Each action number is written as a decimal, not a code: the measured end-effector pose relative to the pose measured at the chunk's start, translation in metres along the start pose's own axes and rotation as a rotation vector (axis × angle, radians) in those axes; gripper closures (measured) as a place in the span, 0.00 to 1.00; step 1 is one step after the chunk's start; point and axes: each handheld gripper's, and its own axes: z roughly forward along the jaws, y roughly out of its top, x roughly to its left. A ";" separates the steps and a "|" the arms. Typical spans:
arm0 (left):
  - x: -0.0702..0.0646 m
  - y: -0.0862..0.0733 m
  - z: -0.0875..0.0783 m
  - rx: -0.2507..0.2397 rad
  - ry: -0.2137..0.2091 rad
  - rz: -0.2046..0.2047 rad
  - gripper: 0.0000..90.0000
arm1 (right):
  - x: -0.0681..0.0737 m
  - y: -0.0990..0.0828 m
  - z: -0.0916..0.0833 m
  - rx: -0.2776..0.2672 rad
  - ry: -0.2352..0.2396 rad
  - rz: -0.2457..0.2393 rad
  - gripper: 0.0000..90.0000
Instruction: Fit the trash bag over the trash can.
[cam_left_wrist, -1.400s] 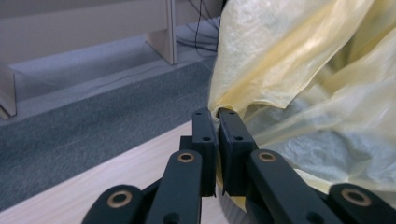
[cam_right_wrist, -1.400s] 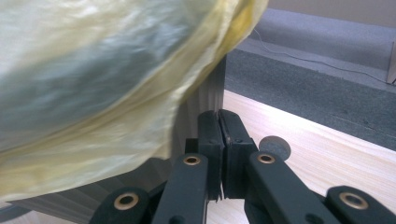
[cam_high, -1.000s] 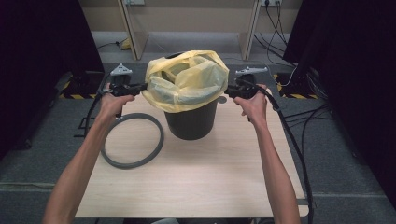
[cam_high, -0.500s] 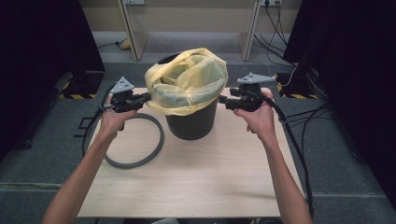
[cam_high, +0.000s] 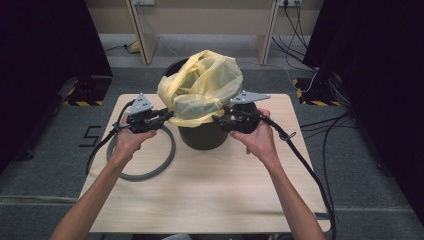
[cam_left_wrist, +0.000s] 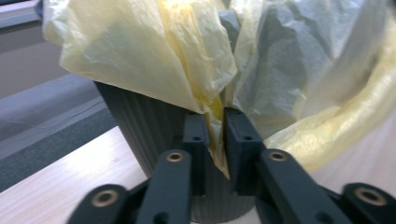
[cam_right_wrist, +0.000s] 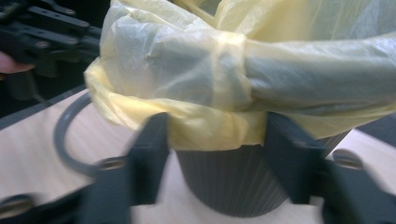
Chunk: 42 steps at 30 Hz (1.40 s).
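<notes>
Folds of the thin, crinkled yellow plastic bin liner (cam_high: 202, 85) billowed over the rim of the dark grey ribbed round waste bin (cam_high: 202, 136), which stood upright at the far middle of the pale wooden table (cam_high: 210, 195). The left gripper (cam_high: 164, 116) sat just left of the bin, level with its rim; its jaws had just been opening a little, yet a pleat of liner (cam_left_wrist: 215, 135) was pinched between them. The right gripper (cam_high: 218, 120) faced it from the opposite side, equally near, its jaws parted and lately closing, straddling the liner's rolled hem (cam_right_wrist: 215, 128) without clearly pressing it. Judging from this, the coming pull ran outward and down on both sides. A grey plastic ring (cam_high: 167, 155) lay flat on the table beside the bin's left. Grey carpet, cables and dark curtains surrounded the table.
</notes>
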 end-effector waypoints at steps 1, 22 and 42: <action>0.000 0.000 -0.003 0.002 -0.014 0.002 0.79 | 0.000 0.000 0.001 0.003 -0.004 -0.010 0.74; 0.037 0.091 -0.016 -0.054 -0.035 -0.128 0.35 | -0.050 -0.006 -0.006 0.003 -0.131 -0.018 1.00; 0.064 0.116 0.055 0.030 -0.085 -0.129 0.94 | -0.053 -0.006 -0.003 0.000 -0.093 -0.012 1.00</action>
